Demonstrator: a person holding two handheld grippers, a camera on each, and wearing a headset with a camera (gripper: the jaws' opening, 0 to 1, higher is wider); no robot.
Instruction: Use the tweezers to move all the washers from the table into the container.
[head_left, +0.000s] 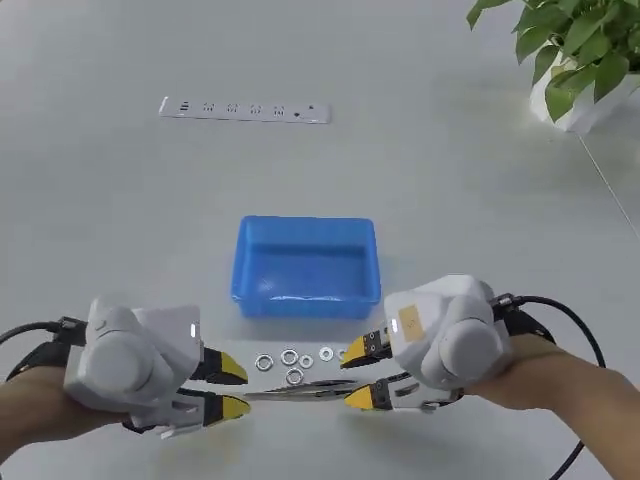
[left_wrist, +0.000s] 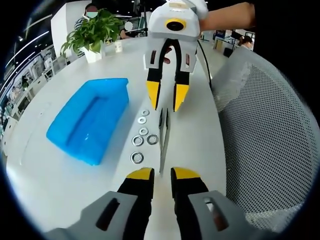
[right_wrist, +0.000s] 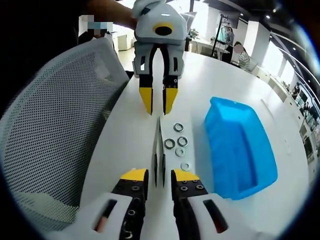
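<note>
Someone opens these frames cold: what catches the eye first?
The bright blue container stands out mid-frame on the white table and looks empty. Just in front of it lies a small cluster of washers, with the tweezers flat on the table beside them. The yellow-tipped left gripper and right gripper, both open, face each other, one at each end of the tweezers.

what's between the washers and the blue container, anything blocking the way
Nothing visible does. The washers lie on bare table just in front of the container. The tweezers lie on the washers' other side, between the open left gripper and right gripper, not in that path.
</note>
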